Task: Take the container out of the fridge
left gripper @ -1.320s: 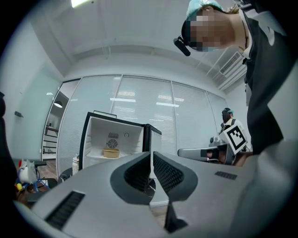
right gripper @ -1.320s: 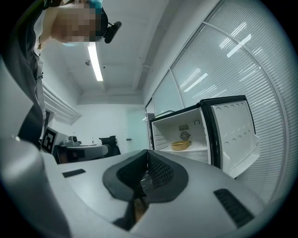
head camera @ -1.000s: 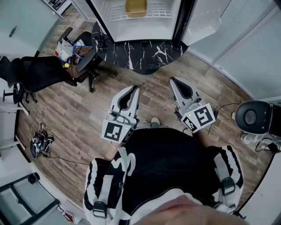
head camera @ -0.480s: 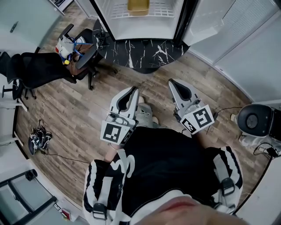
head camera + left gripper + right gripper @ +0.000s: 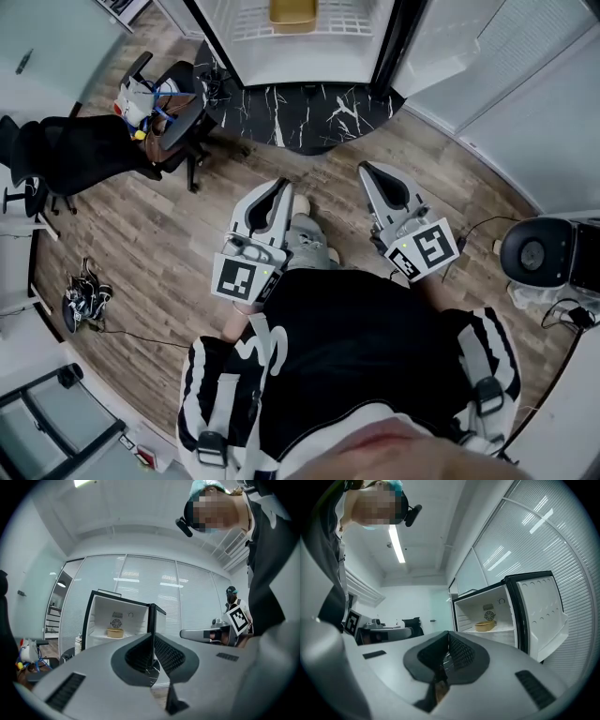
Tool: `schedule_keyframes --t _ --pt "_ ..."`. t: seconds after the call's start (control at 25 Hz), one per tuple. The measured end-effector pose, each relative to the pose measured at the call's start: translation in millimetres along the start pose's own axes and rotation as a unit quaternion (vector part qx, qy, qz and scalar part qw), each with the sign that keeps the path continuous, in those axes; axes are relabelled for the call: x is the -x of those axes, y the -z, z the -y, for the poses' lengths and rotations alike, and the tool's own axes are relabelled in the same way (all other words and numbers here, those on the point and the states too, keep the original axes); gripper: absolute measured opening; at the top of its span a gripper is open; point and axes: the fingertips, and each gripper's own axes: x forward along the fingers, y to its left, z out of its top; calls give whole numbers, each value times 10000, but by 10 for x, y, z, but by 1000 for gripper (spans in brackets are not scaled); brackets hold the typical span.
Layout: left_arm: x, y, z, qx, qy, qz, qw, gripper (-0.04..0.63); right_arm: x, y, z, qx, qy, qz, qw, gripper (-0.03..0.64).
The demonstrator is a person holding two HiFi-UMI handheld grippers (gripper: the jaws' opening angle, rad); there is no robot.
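Fridge (image 5: pixel 281 66) is standing open at 12 o'clock in the head view, on a black mat (image 5: pixel 309 112) with white streaks. The yellow container (image 5: pixel 292 13) is sitting inside on a white wire shelf, well apart from both grippers. The person is holding the left gripper (image 5: pixel 280 186) and the right gripper (image 5: pixel 367 170) side by side over the wooden floor (image 5: pixel 187 234), both pointing toward 12 o'clock. Both are squeezing their jaws tight together, with nothing between them. The left gripper view is showing a round fan (image 5: pixel 116 619) on the fridge's back wall, just above the container; the head view is cutting that part off. The right gripper view is showing the white fridge door (image 5: pixel 539 616) swung wide at 3 o'clock. The head view is showing a black office chair (image 5: pixel 173 122) at 10 o'clock with things piled on it.
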Motion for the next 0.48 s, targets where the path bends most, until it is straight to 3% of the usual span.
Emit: schedule_keyframes --t 0.48 --pt "-374 -51 -386 -24 67 67 10000 25 -392 -65 281 35 105 31 9999 11"
